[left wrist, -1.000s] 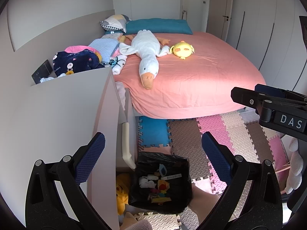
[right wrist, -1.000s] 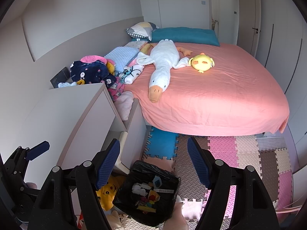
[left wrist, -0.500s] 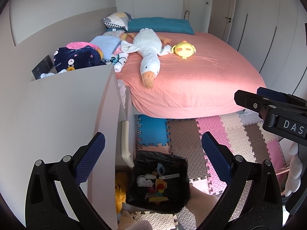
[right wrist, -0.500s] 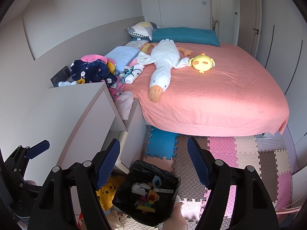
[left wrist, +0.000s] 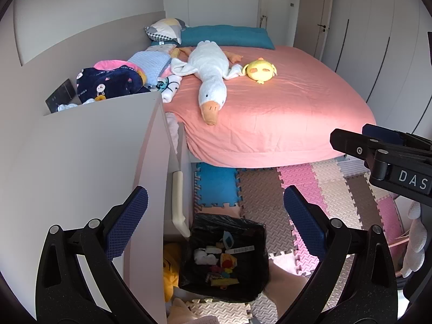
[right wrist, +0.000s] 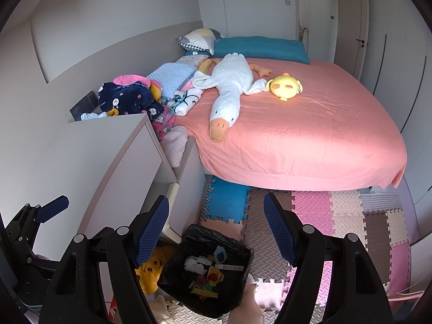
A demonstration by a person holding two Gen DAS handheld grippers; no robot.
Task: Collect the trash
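Note:
A black-bagged trash bin [left wrist: 259, 245] stands on the foam floor mats below both grippers, beside the white cabinet. Inside it lie white crumpled tissues [left wrist: 203, 255] and colourful wrappers [left wrist: 228, 262]. My left gripper [left wrist: 216, 221] hangs above the bin, open, with nothing between its blue pads. My right gripper [right wrist: 216, 230] is also open and empty over the same bin [right wrist: 237, 243], whose tissues [right wrist: 195, 263] show between its fingers. Each gripper appears at the edge of the other's view: the right gripper [left wrist: 378, 156] and the left gripper [right wrist: 35, 224].
A white cabinet [left wrist: 81, 167] rises at the left. Behind it is a bed with a pink sheet [left wrist: 283, 113], a white goose plush [left wrist: 210, 73] and a yellow chick plush [left wrist: 260, 70]. A yellow bear plush [right wrist: 151, 272] lies by the bin. Part of a person's leg [left wrist: 286, 286] is beside it.

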